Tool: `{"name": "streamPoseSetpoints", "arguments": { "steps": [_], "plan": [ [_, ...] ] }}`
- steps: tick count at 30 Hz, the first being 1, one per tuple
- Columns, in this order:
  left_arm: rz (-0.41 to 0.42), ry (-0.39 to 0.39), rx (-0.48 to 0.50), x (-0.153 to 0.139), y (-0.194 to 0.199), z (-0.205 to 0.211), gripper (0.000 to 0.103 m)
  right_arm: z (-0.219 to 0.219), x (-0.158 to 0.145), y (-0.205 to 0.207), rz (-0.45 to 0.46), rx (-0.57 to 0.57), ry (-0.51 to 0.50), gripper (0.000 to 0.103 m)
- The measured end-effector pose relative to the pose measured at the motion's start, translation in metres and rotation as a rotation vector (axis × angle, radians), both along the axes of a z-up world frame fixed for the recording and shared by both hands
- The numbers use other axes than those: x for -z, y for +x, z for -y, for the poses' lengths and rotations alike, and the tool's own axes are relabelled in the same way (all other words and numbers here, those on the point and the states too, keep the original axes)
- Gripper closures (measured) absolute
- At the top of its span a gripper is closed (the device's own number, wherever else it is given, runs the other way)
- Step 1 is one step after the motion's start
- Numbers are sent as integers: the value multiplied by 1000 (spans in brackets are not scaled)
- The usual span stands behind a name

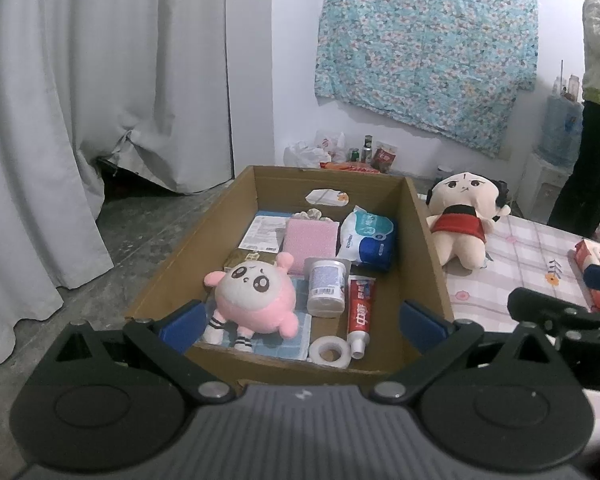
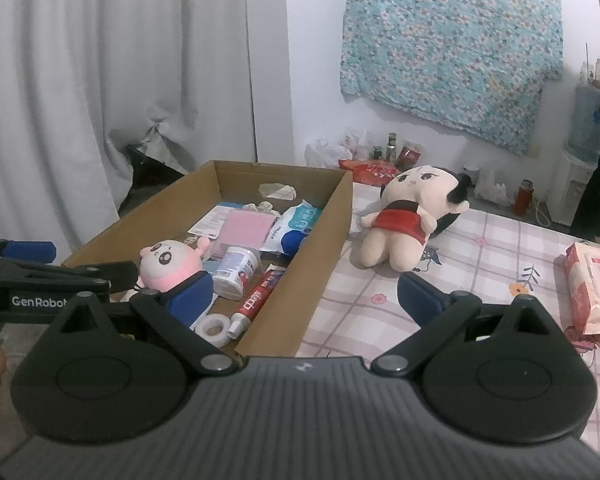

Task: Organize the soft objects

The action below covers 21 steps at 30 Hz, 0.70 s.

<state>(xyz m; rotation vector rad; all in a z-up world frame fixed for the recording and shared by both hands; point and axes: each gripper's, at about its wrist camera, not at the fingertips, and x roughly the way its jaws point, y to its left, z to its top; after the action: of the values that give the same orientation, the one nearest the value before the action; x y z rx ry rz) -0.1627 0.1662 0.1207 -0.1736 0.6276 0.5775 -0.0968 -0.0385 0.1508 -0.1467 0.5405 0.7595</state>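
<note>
Left tool [image 1: 302,322] agape above pink plush [image 1: 252,300] in box [image 1: 428,248].

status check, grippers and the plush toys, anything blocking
Left gripper open, empty, over the cardboard box. Right gripper open, empty. Pink plush in box; red-dress doll on the checked cloth beside it. Path to doll clear.

1. Pink plush [image 1: 252,300] [image 2: 172,266]: round, white face with big dark eyes, striped feet. It lies on its back in the box [image 1: 428,248] [image 2: 320,240], at the near left, feet toward 6 o'clock.
2. Doll [image 1: 462,220] [image 2: 404,220]: cream plush with black hair and a red top. It lies on the checked sheet [image 1: 520,272] [image 2: 480,264] just beside the box's right wall, at 3 o'clock of it, head toward 12.
</note>
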Motion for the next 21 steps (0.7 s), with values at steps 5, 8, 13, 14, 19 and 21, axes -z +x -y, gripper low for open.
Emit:
{"name": "streamPoseSetpoints", "arguments": {
  "steps": [5,8,13,14,19,21],
  "plan": [
    [1,4,0,1,-1,1,0,1,0,0,0,2,0,4],
    [0,11,3,0,-1,2,0,1,1,0,0,2,-1,3],
    [0,14,3,0,-1,3,0,2,0,-1,0,5,1,3],
    [0,13,3,0,-1,3,0,3,1,-1,1,5,2,3],
    [-1,14,2,0,-1,3,0,4,1,-1,0,5,1,3],
    [-1,16,4,-1,-1,3,0,3,0,-1,1,6,0,3]
  ]
}}
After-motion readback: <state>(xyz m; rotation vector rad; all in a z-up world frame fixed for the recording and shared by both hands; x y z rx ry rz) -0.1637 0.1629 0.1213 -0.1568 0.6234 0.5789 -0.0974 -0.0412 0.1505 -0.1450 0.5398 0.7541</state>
